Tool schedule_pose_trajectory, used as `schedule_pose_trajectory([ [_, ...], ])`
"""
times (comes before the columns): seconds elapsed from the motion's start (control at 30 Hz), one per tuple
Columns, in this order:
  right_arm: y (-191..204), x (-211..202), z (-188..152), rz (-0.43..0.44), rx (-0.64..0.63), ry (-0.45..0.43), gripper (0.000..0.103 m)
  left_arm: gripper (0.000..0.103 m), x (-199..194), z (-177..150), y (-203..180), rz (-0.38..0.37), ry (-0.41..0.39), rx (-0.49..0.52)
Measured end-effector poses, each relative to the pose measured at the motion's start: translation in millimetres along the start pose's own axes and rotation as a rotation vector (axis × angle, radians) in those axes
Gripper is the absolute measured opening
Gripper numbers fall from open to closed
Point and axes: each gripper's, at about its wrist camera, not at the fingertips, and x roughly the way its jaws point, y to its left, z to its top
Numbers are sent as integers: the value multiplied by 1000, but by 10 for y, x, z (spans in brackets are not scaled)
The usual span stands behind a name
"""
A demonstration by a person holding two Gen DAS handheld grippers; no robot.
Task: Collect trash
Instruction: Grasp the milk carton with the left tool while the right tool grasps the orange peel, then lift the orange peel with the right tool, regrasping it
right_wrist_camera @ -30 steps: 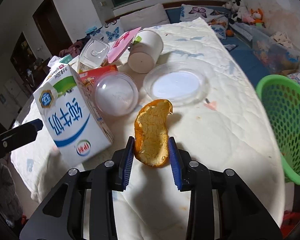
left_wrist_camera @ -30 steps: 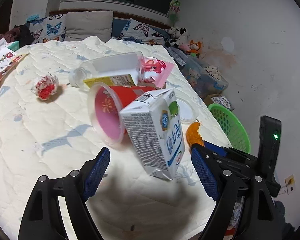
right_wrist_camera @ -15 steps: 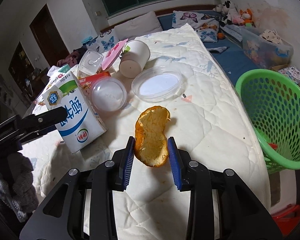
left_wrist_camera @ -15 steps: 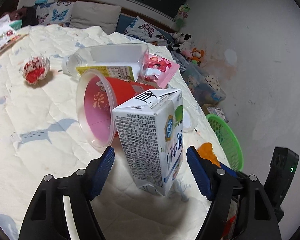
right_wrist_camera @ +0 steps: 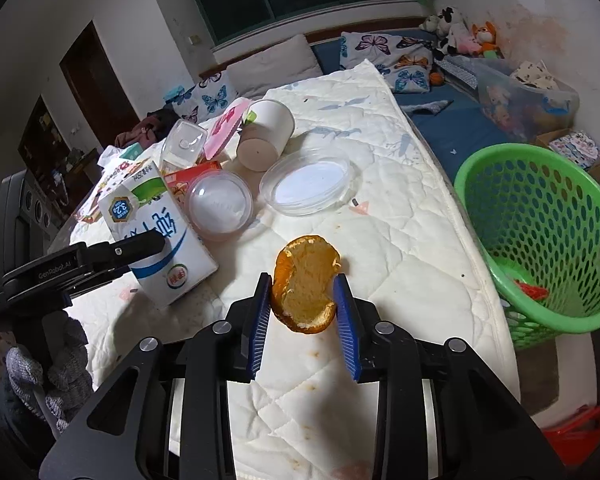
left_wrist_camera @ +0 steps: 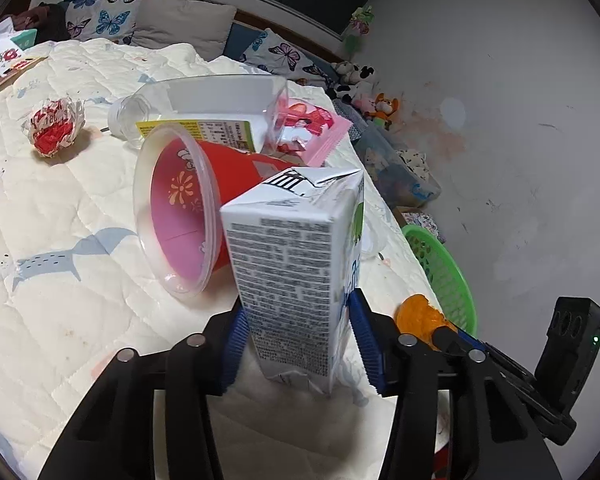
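- Two pieces of trash are in hand at once: a milk carton [left_wrist_camera: 296, 280] between the fingers of the left gripper [left_wrist_camera: 300, 344], and an orange peel [right_wrist_camera: 306, 286] clamped in the right gripper [right_wrist_camera: 303, 320].
- The carton stands tilted on the quilt [left_wrist_camera: 60, 240]. The left jaws are closing on its lower part, and the blue pads appear to be touching both side faces. It is judged light and probably empty, with thin card walls that would dent under a hard squeeze; a hold lower down near the stiffer folded base, or across the edges, would be steadier than one on the flat panels.
- The peel is held clear of the quilt by its curved edges, with the pith side facing the camera. It is judged soft, light and slightly springy, so it could be pinched firmly without harm, though its waxy skin might slip.
- At 10 o'clock of the carton, touching it, lies a red cup [left_wrist_camera: 188, 216] on its side; behind that lies a clear bottle [left_wrist_camera: 204, 108].
- At 9 o'clock of the bottle a crumpled wrapper [left_wrist_camera: 54, 126] lies well apart.
- In the right view a clear lid [right_wrist_camera: 310, 182] and a paper cup [right_wrist_camera: 266, 136] lie at 12 o'clock of the peel.
- The green basket [right_wrist_camera: 536, 240] stands beside the bed at 3 o'clock of the peel, with some red scrap inside.
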Motion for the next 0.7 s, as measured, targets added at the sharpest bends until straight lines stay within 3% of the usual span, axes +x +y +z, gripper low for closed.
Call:
schedule_pose_trajectory([
  [0.4, 10, -66, -53, -3, 2, -6, 31, 41, -160, -39, -225, -19, -2, 78],
  [0.7, 34, 25, -196, -12, 20, 31, 54, 41, -137, -6, -218, -8, 8, 92],
])
